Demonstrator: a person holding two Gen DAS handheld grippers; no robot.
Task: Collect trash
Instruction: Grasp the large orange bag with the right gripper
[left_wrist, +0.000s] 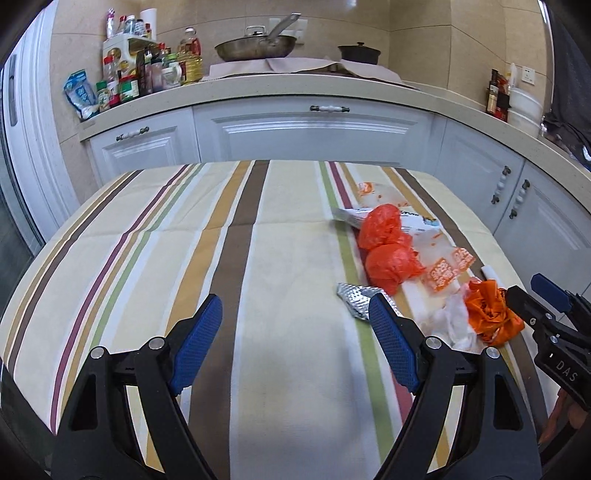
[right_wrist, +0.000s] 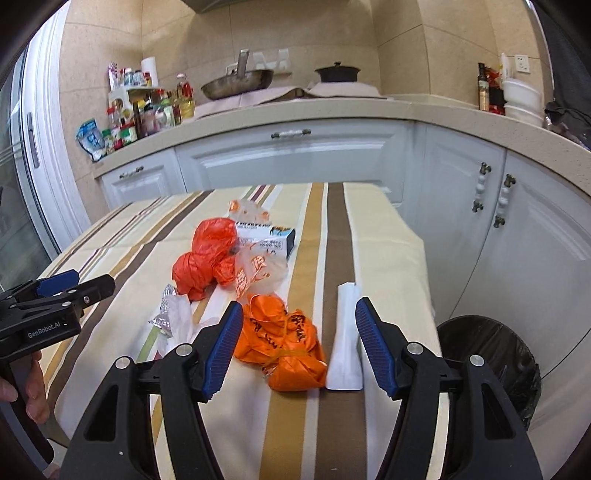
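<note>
Trash lies on the striped tablecloth (left_wrist: 288, 258): two red crumpled bags (left_wrist: 384, 247) (right_wrist: 207, 254), an orange knotted bag (right_wrist: 284, 347) (left_wrist: 491, 314), a white pouch (right_wrist: 345, 343), a crumpled foil piece (left_wrist: 356, 299) (right_wrist: 164, 312), a small box (right_wrist: 271, 240) and clear printed wrappers (left_wrist: 443, 269). My left gripper (left_wrist: 295, 332) is open and empty, just left of the foil. My right gripper (right_wrist: 299, 336) is open, with the orange bag and white pouch between its fingers on the table. It also shows in the left wrist view (left_wrist: 543, 295).
A black-lined trash bin (right_wrist: 487, 362) stands on the floor right of the table. White cabinets (left_wrist: 314, 133) and a counter with bottles (left_wrist: 147, 74), a pan (left_wrist: 255, 46) and a dark pot (left_wrist: 358, 51) lie behind.
</note>
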